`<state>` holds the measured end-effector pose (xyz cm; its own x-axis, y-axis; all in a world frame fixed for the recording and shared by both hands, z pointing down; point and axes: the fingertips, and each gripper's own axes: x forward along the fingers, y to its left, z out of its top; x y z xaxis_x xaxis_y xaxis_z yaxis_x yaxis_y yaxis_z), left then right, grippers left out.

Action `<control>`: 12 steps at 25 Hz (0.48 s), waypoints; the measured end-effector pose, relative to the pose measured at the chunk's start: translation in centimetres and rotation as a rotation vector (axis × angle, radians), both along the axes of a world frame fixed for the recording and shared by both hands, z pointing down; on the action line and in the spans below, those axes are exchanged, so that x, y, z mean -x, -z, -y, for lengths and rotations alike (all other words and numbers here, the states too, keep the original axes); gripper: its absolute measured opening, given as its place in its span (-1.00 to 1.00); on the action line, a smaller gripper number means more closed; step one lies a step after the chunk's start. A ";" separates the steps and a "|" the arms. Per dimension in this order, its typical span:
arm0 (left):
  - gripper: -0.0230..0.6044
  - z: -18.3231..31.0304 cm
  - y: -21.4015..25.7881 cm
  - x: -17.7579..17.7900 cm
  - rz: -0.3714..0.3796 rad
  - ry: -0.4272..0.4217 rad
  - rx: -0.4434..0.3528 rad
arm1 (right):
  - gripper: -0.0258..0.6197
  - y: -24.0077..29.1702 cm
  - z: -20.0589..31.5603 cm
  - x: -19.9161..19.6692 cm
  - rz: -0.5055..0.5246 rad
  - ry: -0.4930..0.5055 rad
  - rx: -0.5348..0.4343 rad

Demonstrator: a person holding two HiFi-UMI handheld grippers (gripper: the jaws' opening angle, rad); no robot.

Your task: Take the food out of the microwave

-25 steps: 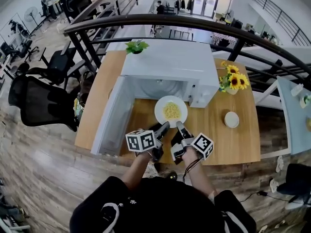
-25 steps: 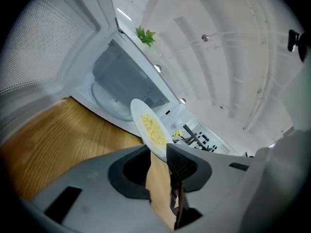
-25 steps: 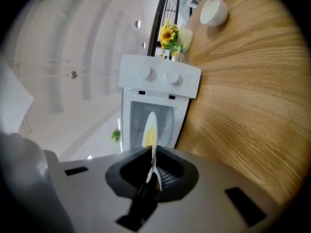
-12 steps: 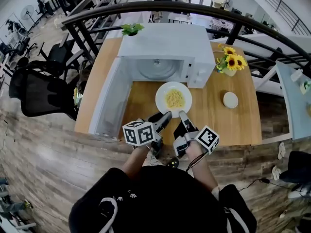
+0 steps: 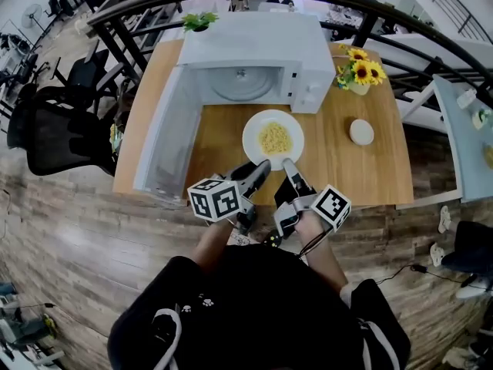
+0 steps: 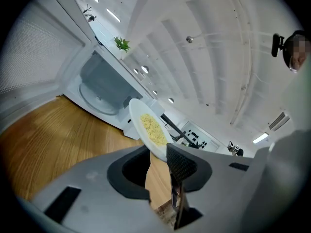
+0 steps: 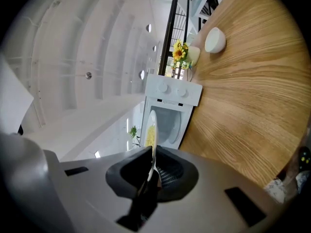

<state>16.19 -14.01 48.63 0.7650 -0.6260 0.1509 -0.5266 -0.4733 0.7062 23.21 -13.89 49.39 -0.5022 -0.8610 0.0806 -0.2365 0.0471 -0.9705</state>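
The plate (image 5: 253,132) of yellow food (image 5: 274,138) is clamped at its 6 o'clock rim by the left gripper (image 5: 259,168) and the right gripper (image 5: 288,166).

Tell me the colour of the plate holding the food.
The plate is plain white, clearest in the head view.

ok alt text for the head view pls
Seen from above, a person's left gripper and right gripper clamp the near rim of a white plate of yellow food in front of an open microwave on a wooden table. Sunflowers and a small white bowl sit to the right.
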 end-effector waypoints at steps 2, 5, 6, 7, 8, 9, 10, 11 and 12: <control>-0.59 -0.3 0.2 -0.1 -0.001 -0.003 -0.003 | -0.84 0.2 -0.3 -0.1 -0.002 -0.001 -0.009; -0.59 -0.1 0.2 0.0 0.000 0.000 0.002 | -0.84 0.3 0.0 0.0 -0.016 0.001 -0.007; -0.59 0.0 0.2 0.1 0.001 0.002 0.005 | -0.84 0.4 0.2 0.2 -0.013 0.004 -0.007; -0.59 0.0 0.2 0.1 0.003 0.005 0.007 | -0.84 0.5 0.2 0.3 -0.008 0.008 -0.007; -0.59 -0.1 0.2 0.1 0.005 0.006 0.008 | -0.85 0.4 0.1 0.3 -0.004 0.010 -0.008; -0.59 -0.2 0.1 0.2 0.008 0.007 0.008 | -0.85 0.3 -0.2 0.3 0.000 0.012 -0.010; -0.59 -0.4 0.0 0.2 0.010 0.007 0.006 | -0.85 0.3 -0.4 0.4 0.004 0.013 -0.013; -0.59 -0.5 -0.1 0.3 0.012 0.008 0.004 | -0.85 0.2 -0.5 0.4 0.007 0.013 -0.014; -0.59 -0.6 -0.1 0.3 0.011 0.008 0.002 | -0.85 0.1 -0.6 0.4 0.007 0.012 -0.011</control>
